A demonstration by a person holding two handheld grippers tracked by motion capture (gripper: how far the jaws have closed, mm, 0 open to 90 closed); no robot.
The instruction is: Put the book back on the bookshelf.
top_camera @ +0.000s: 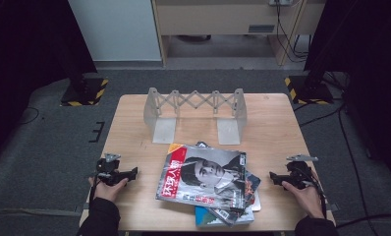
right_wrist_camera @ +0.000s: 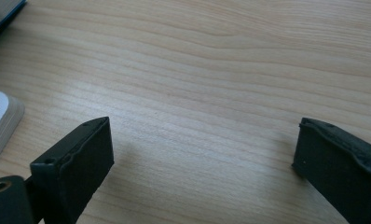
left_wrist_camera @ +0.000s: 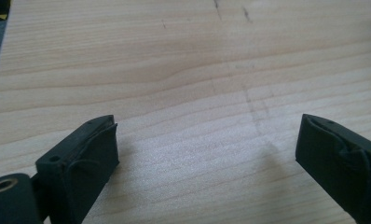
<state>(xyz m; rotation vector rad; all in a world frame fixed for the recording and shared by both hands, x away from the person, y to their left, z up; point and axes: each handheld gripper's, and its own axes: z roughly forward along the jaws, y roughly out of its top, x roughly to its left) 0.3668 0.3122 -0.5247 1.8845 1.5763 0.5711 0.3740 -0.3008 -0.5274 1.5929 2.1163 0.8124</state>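
Observation:
A loose stack of magazines (top_camera: 206,184) lies at the front middle of the wooden table (top_camera: 272,123), the top cover showing a portrait and a red title. Behind it stands a clear expandable book rack (top_camera: 196,110). My left gripper (top_camera: 131,174) rests on the table left of the stack, jaws wide apart over bare wood (left_wrist_camera: 207,140). On the other side of the stack my right gripper (top_camera: 273,178) also stands open with nothing between its jaws (right_wrist_camera: 204,144). The corner of a magazine (right_wrist_camera: 2,123) shows at the left edge of the right gripper view.
The rack's two flat base plates (top_camera: 164,132) lie on the table in front of it. Beyond the table, two stand bases with yellow-black tape (top_camera: 85,91) sit on grey carpet, and cables (top_camera: 350,147) trail on the right.

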